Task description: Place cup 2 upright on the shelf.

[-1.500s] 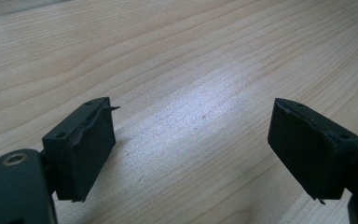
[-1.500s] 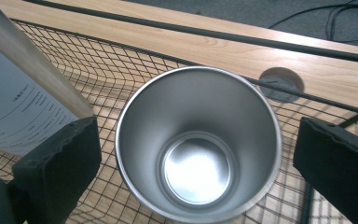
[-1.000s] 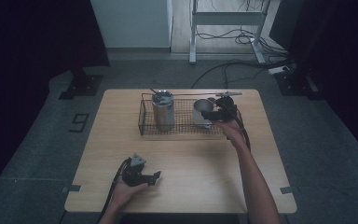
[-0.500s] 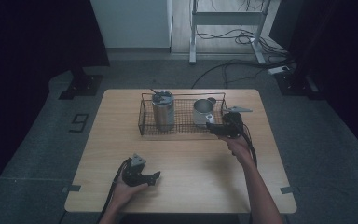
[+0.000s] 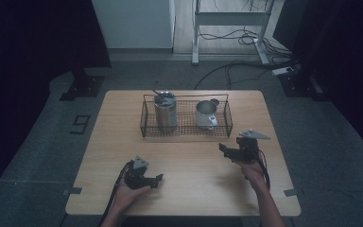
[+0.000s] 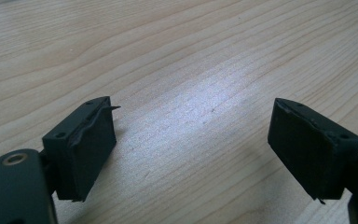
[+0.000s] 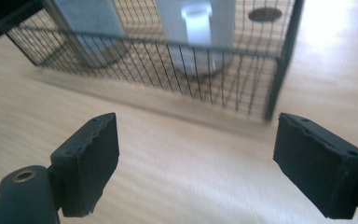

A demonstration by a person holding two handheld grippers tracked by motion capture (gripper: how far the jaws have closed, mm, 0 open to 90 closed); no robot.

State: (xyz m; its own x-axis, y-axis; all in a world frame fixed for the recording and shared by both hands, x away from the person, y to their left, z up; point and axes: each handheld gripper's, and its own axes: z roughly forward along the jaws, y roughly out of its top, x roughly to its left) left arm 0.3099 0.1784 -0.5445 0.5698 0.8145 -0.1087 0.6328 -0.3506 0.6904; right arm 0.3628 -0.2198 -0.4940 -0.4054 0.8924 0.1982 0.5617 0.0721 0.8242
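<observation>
Mug (image 5: 207, 113), steel with its handle turned to the near side, stands in the right half of a wire basket (image 5: 144, 118) at the far middle of the counter (image 5: 194, 194). 1 steel tumbler (image 5: 165, 113) stands in the basket's left half, apart from the mug. The right gripper (image 5: 223, 149) is held above the counter near the basket's near right corner, clear of the wire, pointing left. The left gripper (image 5: 159, 179) lies at the near left of the counter, well apart from the basket.

In the left gripper view, the left gripper (image 6: 193, 154) has its 2 jaws spread wide over bare counter (image 6: 191, 70), with nothing between them.

In the right gripper view, the right gripper (image 7: 196, 158) looks toward the basket (image 7: 279, 70), which is blurred. The mug (image 7: 196, 28) sits behind the wire with its pale handle facing the camera, and the tumbler (image 7: 88, 23) is to its left. These jaws have just been closing, yet they stand apart and grip nothing, with only counter (image 7: 168, 135) between them.
</observation>
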